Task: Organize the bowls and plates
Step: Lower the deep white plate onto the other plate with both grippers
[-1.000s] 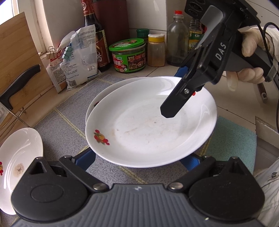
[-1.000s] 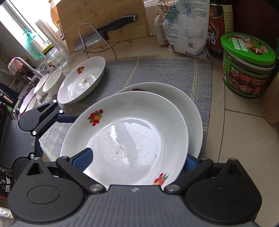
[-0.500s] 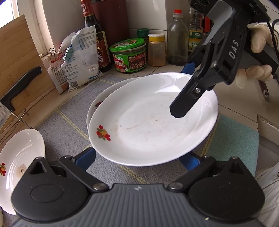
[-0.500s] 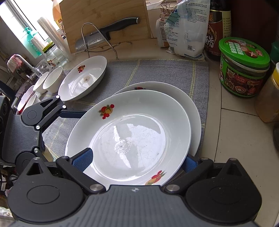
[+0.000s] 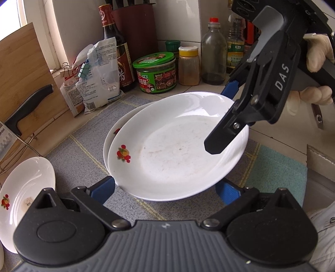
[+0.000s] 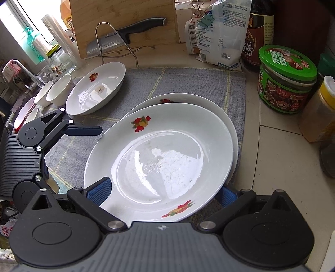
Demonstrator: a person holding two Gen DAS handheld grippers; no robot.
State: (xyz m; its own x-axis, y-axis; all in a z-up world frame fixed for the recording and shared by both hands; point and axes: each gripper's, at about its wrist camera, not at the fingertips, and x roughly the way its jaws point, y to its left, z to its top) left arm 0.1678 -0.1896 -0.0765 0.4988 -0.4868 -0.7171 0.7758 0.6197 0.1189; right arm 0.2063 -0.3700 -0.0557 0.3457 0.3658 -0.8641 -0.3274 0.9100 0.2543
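Left tongs (image 5: 165, 188): released. Fingers spread wide, and the top plate's (image 5: 167, 150) near rim covers both blue tips. We can't tell if they touch it.

Right tongs (image 6: 163, 192): also spread wide, with the same plate's opposite rim sitting between the fingers. From the left wrist view one finger lies across the plate's edge and the other blue finger shows beyond the rim. We can't tell whether it is clamped on the plate or just straddling it. A gloved hand (image 5: 318, 54) is on the handle.

The top plate is white with fruit decals and faint smears inside. It spans the gap between the two tongs, directly ahead of both. It is tilted, with the side at the right tongs higher. It overlaps the lower plate (image 6: 188, 98), offset from it, so a crescent of the lower plate shows on the far side from the right tongs. Both are over the grey mat (image 6: 188, 81).

A third plate (image 6: 98, 87) is on the mat, ahead-left of the right tongs and just past the left tongs' finger, apart from the stack. There's a small residue spot in its centre. Two bowls (image 6: 59, 87) are further left of it, touching each other.

Ahead-right of the right tongs, off the mat, is a green tin (image 6: 286, 79). Far ahead are a bag (image 6: 222, 33) and a knife (image 6: 134, 27) on a wire rack against a board (image 6: 125, 12).
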